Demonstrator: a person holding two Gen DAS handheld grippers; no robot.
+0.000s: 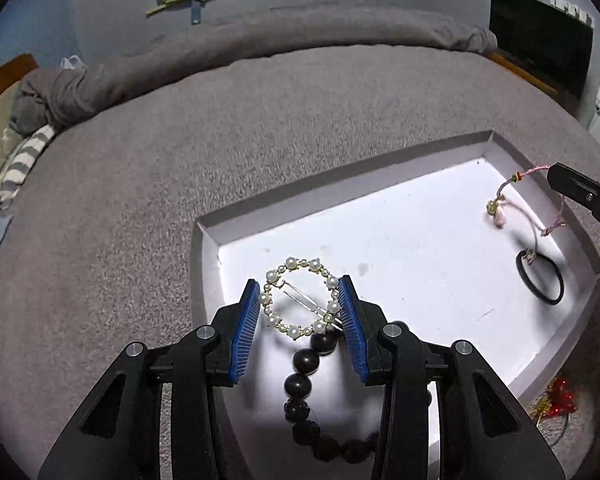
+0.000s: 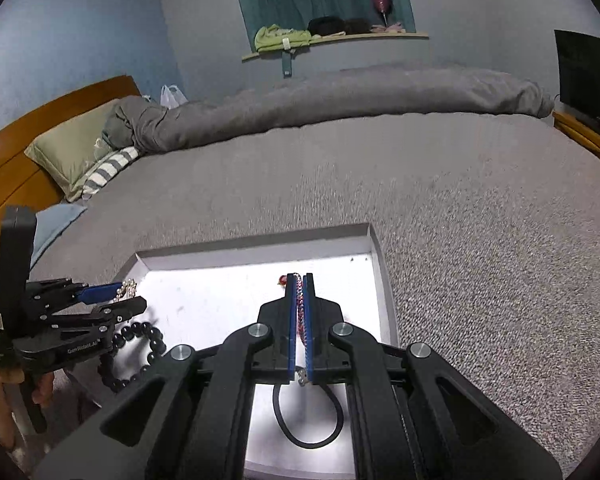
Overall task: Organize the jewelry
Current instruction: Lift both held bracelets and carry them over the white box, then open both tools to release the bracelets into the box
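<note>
A white tray (image 1: pixel 340 184) lies on the grey bed. My left gripper (image 1: pixel 302 294) is shut on a round pearl hair clip (image 1: pixel 300 298), held over the tray's near left part, above a black bead bracelet (image 1: pixel 304 364). My right gripper (image 2: pixel 300 280) is shut on a pink braided cord bracelet (image 2: pixel 299 300), which hangs over the tray's right side (image 1: pixel 516 196). A black hair tie (image 1: pixel 540 278) lies in the tray under it and shows in the right wrist view (image 2: pixel 306 420). The left gripper (image 2: pixel 112 294) shows with the pearl clip (image 2: pixel 127 288) and the bead bracelet (image 2: pixel 140 344).
A red and gold ornament (image 1: pixel 556 404) lies on the blanket just outside the tray's near right corner. Pillows (image 2: pixel 76 152) and a rolled grey duvet (image 2: pixel 340 100) lie at the far edge of the bed. A dark screen (image 1: pixel 540 40) stands at right.
</note>
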